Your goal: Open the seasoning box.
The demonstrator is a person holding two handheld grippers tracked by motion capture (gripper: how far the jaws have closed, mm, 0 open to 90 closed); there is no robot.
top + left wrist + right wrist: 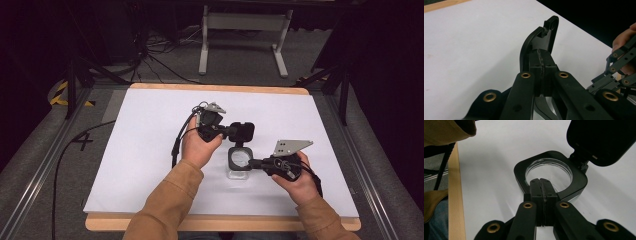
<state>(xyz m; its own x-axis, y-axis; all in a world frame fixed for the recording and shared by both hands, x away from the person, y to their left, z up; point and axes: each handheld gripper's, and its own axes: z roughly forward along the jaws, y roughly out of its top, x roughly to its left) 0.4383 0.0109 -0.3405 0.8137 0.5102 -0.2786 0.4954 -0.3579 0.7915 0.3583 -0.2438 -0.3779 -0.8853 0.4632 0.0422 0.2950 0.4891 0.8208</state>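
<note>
Container (239, 161) base hidden beneath black rim

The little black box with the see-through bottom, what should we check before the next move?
1. Left gripper pinching the lid: ok, jaws shut on its edge.
2. Right gripper gripping the black rim: ok.
3. Lid open: ok, swung up on its hinge.
4. Box sitting on the white table: ok.
5. Anything inside the clear container: cannot tell.
</note>
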